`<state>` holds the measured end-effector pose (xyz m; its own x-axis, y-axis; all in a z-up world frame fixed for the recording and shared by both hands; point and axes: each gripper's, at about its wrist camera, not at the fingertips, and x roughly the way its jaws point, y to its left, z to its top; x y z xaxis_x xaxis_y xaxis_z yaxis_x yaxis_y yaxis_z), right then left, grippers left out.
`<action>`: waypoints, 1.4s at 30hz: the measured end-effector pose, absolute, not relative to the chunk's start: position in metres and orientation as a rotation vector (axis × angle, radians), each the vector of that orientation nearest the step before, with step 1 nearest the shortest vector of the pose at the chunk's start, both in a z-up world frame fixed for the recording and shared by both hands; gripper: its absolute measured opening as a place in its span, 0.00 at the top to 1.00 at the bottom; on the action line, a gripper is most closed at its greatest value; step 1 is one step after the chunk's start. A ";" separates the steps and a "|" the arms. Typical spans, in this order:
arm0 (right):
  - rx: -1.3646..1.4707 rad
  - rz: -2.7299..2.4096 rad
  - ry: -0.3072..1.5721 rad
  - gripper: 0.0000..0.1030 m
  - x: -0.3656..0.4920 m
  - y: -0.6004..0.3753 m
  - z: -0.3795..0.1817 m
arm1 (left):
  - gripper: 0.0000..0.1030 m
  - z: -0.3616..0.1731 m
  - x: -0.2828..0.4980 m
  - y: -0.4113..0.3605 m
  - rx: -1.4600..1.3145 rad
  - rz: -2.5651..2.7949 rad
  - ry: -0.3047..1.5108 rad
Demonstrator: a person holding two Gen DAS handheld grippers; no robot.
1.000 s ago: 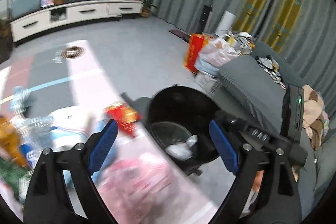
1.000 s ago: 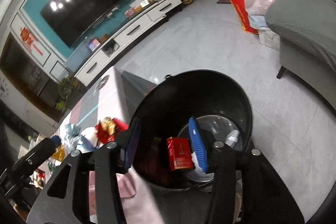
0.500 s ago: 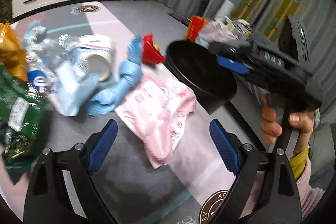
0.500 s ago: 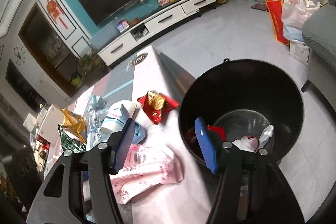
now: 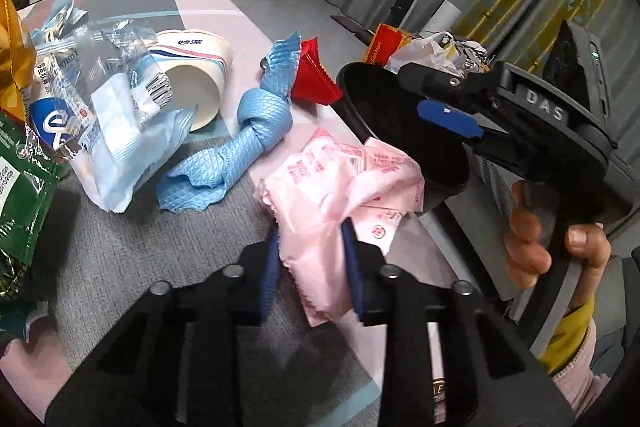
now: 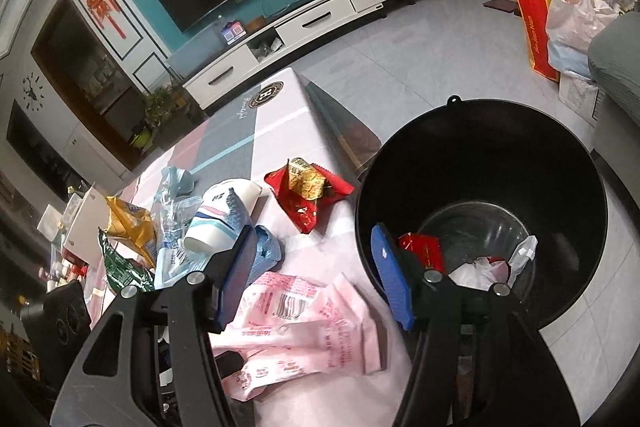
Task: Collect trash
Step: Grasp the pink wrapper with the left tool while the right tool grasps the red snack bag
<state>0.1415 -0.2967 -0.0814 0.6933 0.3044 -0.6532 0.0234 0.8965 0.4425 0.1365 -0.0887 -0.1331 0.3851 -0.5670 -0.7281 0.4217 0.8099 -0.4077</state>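
Observation:
A pink plastic wrapper (image 5: pixel 340 183) lies crumpled on the low table (image 5: pixel 132 247). My left gripper (image 5: pixel 312 259) is closing, and its blue pads pinch the wrapper's near end. The black bin (image 6: pixel 480 155) stands beside the table's right edge and holds a red packet (image 6: pixel 424 251) and white scraps. My right gripper (image 6: pixel 316 279) hovers open over the bin's near rim and the pink wrapper (image 6: pixel 304 327), with nothing gripped. A person's hand (image 5: pixel 536 239) holds it in the left wrist view.
More litter lies on the table: a paper cup (image 5: pixel 200 71), a knotted blue wrapper (image 5: pixel 256 131), a red snack packet (image 6: pixel 308 195), clear plastic (image 5: pixel 104 75), a green bag (image 5: pixel 20 195) and a gold bag (image 6: pixel 128 223). A grey sofa (image 6: pixel 616 51) and carrier bags stand past the bin.
My left gripper dropped from over the bin to the table and closed its jaws on the pink wrapper. The right gripper swung left, bringing the table's litter into its view.

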 end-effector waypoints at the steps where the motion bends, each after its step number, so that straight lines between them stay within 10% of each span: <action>1: 0.436 0.161 0.796 0.43 0.142 -0.296 -0.082 | 0.76 -0.132 0.135 -0.089 -0.164 -0.637 0.991; 18: 0.293 0.169 0.728 0.45 0.148 -0.283 -0.070 | 0.86 -0.055 0.105 -0.002 -0.339 -0.593 0.749; 30: -0.037 0.184 0.812 0.68 0.200 -0.218 -0.100 | 0.86 -0.045 0.113 0.046 -0.446 -0.511 0.701; 35: -0.052 0.182 0.845 0.95 0.209 -0.216 -0.112 | 0.86 -0.048 0.116 0.056 -0.474 -0.509 0.707; 42: 0.025 0.184 0.738 0.97 0.187 -0.234 -0.083 | 0.86 -0.046 0.111 0.047 -0.455 -0.512 0.703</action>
<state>0.1872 -0.2344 -0.0832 0.7242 0.1756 -0.6669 -0.1581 0.9836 0.0873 0.1112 0.0466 -0.0457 0.6512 -0.5816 -0.4875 0.2864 0.7832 -0.5518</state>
